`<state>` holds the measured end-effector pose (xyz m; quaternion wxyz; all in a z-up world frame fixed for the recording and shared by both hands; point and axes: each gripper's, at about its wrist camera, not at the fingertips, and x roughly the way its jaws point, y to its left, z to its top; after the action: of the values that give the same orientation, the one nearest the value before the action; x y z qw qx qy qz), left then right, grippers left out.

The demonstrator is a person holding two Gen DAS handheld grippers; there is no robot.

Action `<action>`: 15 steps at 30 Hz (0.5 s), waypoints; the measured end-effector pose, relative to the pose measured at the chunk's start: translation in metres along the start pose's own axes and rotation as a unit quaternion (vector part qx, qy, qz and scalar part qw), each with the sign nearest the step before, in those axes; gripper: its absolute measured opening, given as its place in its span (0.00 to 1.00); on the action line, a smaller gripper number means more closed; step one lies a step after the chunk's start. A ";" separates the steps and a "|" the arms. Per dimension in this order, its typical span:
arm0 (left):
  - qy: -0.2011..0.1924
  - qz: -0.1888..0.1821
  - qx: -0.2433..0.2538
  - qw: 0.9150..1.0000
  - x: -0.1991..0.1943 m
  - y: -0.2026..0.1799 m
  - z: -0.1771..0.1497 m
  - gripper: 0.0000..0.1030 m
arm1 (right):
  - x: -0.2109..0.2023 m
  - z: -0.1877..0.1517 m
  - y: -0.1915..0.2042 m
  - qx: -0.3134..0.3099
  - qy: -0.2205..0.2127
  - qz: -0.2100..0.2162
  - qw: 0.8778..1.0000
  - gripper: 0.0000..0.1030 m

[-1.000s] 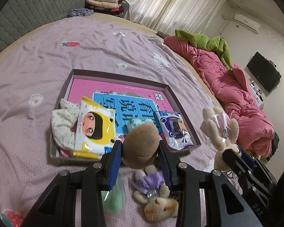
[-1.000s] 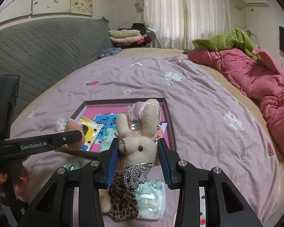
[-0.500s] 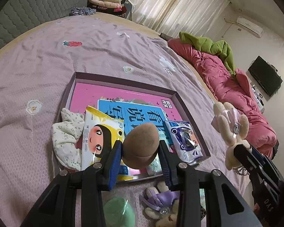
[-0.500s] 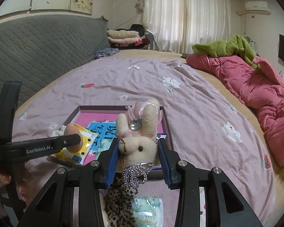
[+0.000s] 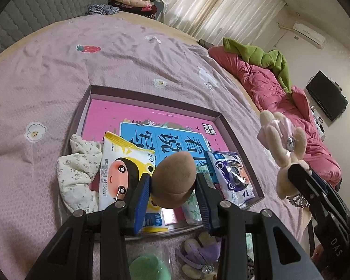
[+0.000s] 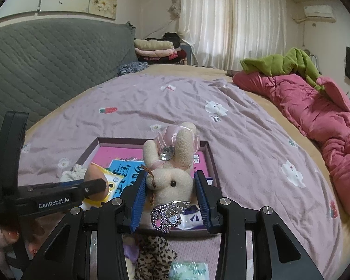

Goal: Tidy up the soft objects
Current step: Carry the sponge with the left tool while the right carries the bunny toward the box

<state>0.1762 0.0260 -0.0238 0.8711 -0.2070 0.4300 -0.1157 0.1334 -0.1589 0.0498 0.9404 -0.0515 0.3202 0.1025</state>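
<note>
My left gripper (image 5: 172, 187) is shut on a brown egg-shaped sponge (image 5: 173, 182) and holds it above the near edge of the purple tray (image 5: 151, 98). The tray holds a pink book, a blue book, a yellow wipes pack (image 5: 126, 165), a floral cloth (image 5: 78, 170) and a purple pack (image 5: 231, 177). My right gripper (image 6: 170, 192) is shut on a beige plush bunny (image 6: 172, 165) with a pink bow, above the tray's near right corner (image 6: 210, 154). The bunny also shows in the left wrist view (image 5: 284, 149).
A green sponge (image 5: 148, 268) and a small purple-bowed plush (image 5: 203, 254) lie on the lilac bedspread before the tray. A pink quilt (image 6: 315, 102) with a green blanket lies at the right. A grey headboard (image 6: 46, 58) stands at the left.
Both grippers have moved forward over the tray with their loads. The green sponge and purple plush have slid toward the bottom of the left wrist view.
</note>
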 end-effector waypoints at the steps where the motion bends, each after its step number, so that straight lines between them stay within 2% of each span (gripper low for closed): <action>1: 0.001 0.000 -0.001 1.000 0.002 0.000 0.000 0.38 | 0.001 0.000 -0.001 0.001 0.000 0.000 1.000 0.40; 15: 0.024 -0.008 0.013 1.000 0.028 -0.003 -0.008 0.38 | 0.016 -0.003 -0.014 0.021 0.012 -0.005 1.000 0.40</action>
<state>0.1871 0.0103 -0.0462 0.8621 -0.1963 0.4477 -0.1332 0.1476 -0.1706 0.0383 0.9378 -0.0346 0.3336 0.0902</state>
